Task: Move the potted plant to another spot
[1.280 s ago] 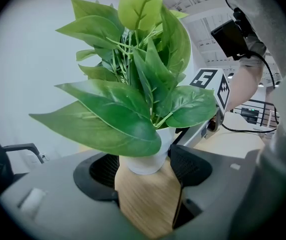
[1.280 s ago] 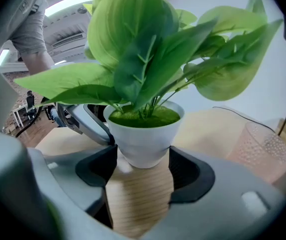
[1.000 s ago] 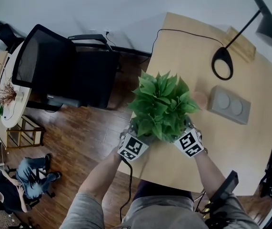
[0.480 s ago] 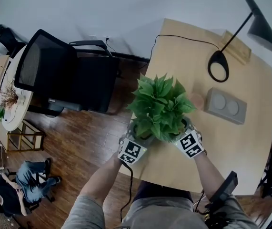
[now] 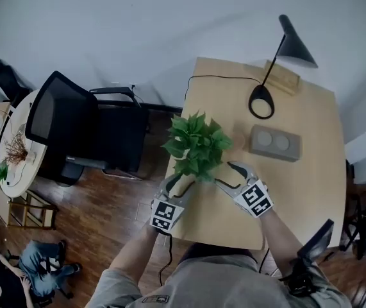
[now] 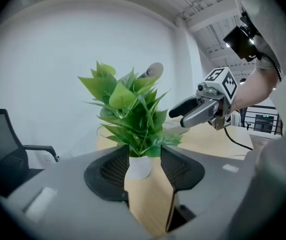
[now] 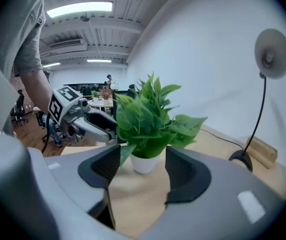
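The potted plant (image 5: 195,147), green leaves in a small white pot (image 6: 140,166), stands on the wooden table (image 5: 298,185) near its left edge. My left gripper (image 5: 179,185) hovers just short of it on the near left, open, its jaws closing on nothing. The right gripper (image 5: 226,175) hangs at the near right, also open and closing, nothing between its pads. In the right gripper view the pot (image 7: 145,164) sits beyond the jaws, untouched, with the left gripper (image 7: 107,126) past it. The left gripper view shows the right gripper (image 6: 183,116) behind the leaves.
A black desk lamp (image 5: 261,101) and a grey box with two round dials (image 5: 274,142) stand farther back on the table, a wooden block (image 5: 282,76) behind them. A black office chair (image 5: 74,127) is left of the table. A seated person (image 5: 48,268) is at lower left.
Both grippers have drawn back and lifted away from the pot. The plant stays on the table. The head camera sits higher, so more of the room shows.
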